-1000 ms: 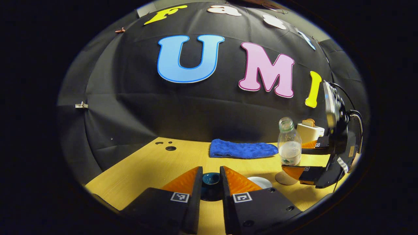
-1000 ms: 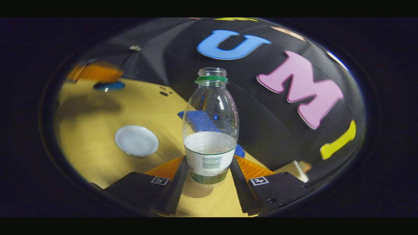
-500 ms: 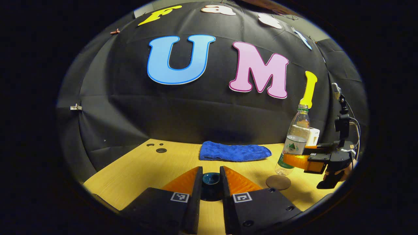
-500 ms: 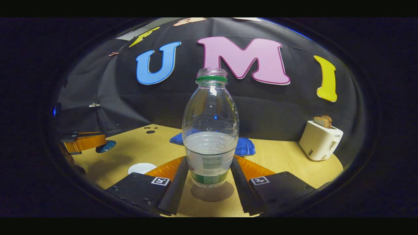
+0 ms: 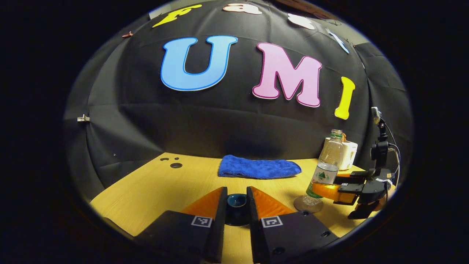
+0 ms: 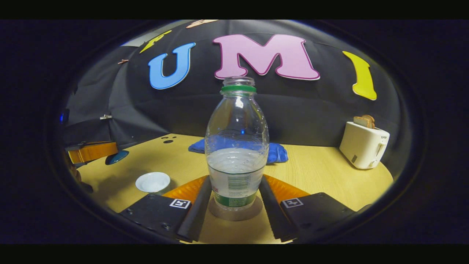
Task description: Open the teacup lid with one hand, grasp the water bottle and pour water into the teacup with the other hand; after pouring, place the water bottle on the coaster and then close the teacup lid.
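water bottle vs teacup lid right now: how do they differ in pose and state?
The water bottle stands upright on the coaster; the teacup lid is held off the white teacup, which sits open. The bottle is clear plastic and about half full; the lid is dark teal and opaque. The bottle is uncapped. Shared: each is gripped between a tool's fingers, the bottle by the right tool, the lid by the left tool.

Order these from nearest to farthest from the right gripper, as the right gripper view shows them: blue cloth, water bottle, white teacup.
1. Water bottle: between the right gripper fingers, standing on the coaster.
2. White teacup: on the table, to the left.
3. Blue cloth: behind the bottle, near the wall.
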`<control>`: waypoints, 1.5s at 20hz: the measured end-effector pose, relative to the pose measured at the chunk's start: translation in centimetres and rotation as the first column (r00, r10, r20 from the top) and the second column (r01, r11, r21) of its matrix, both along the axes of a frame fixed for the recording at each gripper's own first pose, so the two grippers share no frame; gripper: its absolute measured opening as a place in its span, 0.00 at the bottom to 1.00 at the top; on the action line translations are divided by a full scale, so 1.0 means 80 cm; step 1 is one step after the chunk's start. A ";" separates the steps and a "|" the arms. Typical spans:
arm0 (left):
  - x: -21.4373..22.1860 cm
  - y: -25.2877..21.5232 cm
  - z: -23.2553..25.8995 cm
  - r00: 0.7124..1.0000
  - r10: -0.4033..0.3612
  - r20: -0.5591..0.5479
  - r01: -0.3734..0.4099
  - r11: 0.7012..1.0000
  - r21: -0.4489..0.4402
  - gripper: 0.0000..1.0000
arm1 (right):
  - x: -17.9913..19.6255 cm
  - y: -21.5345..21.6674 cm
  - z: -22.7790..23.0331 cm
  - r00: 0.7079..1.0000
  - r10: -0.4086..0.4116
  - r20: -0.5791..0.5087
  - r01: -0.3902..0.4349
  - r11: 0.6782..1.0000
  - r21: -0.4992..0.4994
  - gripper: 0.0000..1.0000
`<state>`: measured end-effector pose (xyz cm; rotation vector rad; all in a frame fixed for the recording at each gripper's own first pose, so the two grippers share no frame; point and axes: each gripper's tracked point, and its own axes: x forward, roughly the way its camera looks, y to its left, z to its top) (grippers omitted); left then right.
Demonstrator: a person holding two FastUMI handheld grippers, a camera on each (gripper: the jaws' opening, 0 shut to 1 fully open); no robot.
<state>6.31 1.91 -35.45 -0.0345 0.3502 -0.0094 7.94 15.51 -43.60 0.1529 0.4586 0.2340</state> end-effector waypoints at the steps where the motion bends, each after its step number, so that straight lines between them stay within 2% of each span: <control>1: 0.001 -0.001 0.000 1.000 -0.002 -0.001 0.002 1.000 0.001 0.34 | -0.002 0.001 -0.002 1.000 0.002 -0.006 -0.002 1.000 0.001 0.75; 3: 0.001 -0.003 -0.001 1.000 -0.004 -0.003 0.004 1.000 0.004 0.34 | -0.005 0.001 -0.005 1.000 0.006 -0.028 -0.006 1.000 0.004 0.76; 4: 0.001 -0.004 -0.003 1.000 -0.004 -0.004 0.004 1.000 0.004 0.30 | -0.006 0.001 -0.001 1.000 0.001 -0.023 0.000 1.000 0.013 0.77; 6: 0.003 -0.007 -0.005 1.000 -0.004 -0.007 0.004 1.000 -0.001 0.34 | -0.006 0.006 -0.008 0.999 0.004 -0.039 -0.003 1.000 0.027 0.80; 7: 0.004 -0.009 -0.006 1.000 -0.005 -0.009 0.005 1.000 -0.003 0.30 | -0.011 0.007 -0.008 0.999 0.010 -0.054 -0.008 0.999 0.036 0.81; 8: 0.004 -0.011 -0.008 1.000 -0.008 -0.011 0.007 1.000 -0.005 0.29 | -0.016 0.010 -0.008 0.998 0.015 -0.068 -0.012 0.999 0.047 0.76; 9: 0.005 -0.014 -0.008 1.000 -0.011 -0.012 0.011 1.000 -0.006 0.34 | -0.019 0.012 -0.009 0.997 0.016 -0.080 -0.012 0.998 0.056 0.84; 10: 0.006 -0.018 -0.009 1.000 -0.015 -0.014 0.015 1.000 -0.008 0.29 | -0.020 0.012 -0.009 0.996 0.015 -0.088 -0.009 0.998 0.062 0.88; 11: 0.008 -0.021 -0.011 1.000 -0.021 -0.016 0.021 1.000 -0.008 0.30 | -0.021 0.012 -0.010 0.996 0.011 -0.091 -0.005 0.998 0.065 0.95; 12: 0.010 -0.026 -0.013 0.999 -0.028 -0.018 0.028 1.000 -0.008 0.34 | -0.022 0.011 -0.010 0.996 0.005 -0.092 0.001 0.998 0.070 0.97; 13: 0.012 -0.030 -0.014 0.999 -0.035 -0.018 0.035 0.999 -0.008 0.34 | -0.021 0.010 -0.011 0.996 -0.001 -0.094 0.008 0.997 0.076 0.92; 14: 0.013 -0.035 -0.017 0.999 -0.041 -0.019 0.041 0.999 -0.010 0.38 | -0.021 0.009 -0.013 0.995 -0.006 -0.099 0.014 0.996 0.083 0.96; 15: 0.015 -0.039 -0.019 0.999 -0.046 -0.022 0.046 0.999 -0.014 0.34 | -0.024 0.008 -0.013 0.994 -0.008 -0.106 0.018 0.996 0.091 0.99; 21: 0.027 -0.062 -0.043 0.996 -0.073 -0.049 0.071 0.996 -0.045 0.34 | -0.064 -0.002 -0.024 0.986 0.043 -0.159 -0.027 0.994 0.102 0.99; 22: 0.029 -0.064 -0.047 0.996 -0.076 -0.052 0.074 0.996 -0.044 0.30 | -0.072 -0.007 -0.025 0.985 0.047 -0.168 -0.031 0.995 0.095 0.99; 23: 0.030 -0.065 -0.051 0.995 -0.080 -0.057 0.077 0.996 -0.040 0.34 | -0.080 -0.011 -0.027 0.984 0.047 -0.172 -0.032 0.996 0.088 0.99; 30: 0.033 -0.079 -0.080 0.991 -0.100 -0.090 0.099 0.995 -0.013 0.34 | -0.096 -0.040 -0.022 0.983 0.011 -0.182 0.000 0.998 0.060 0.99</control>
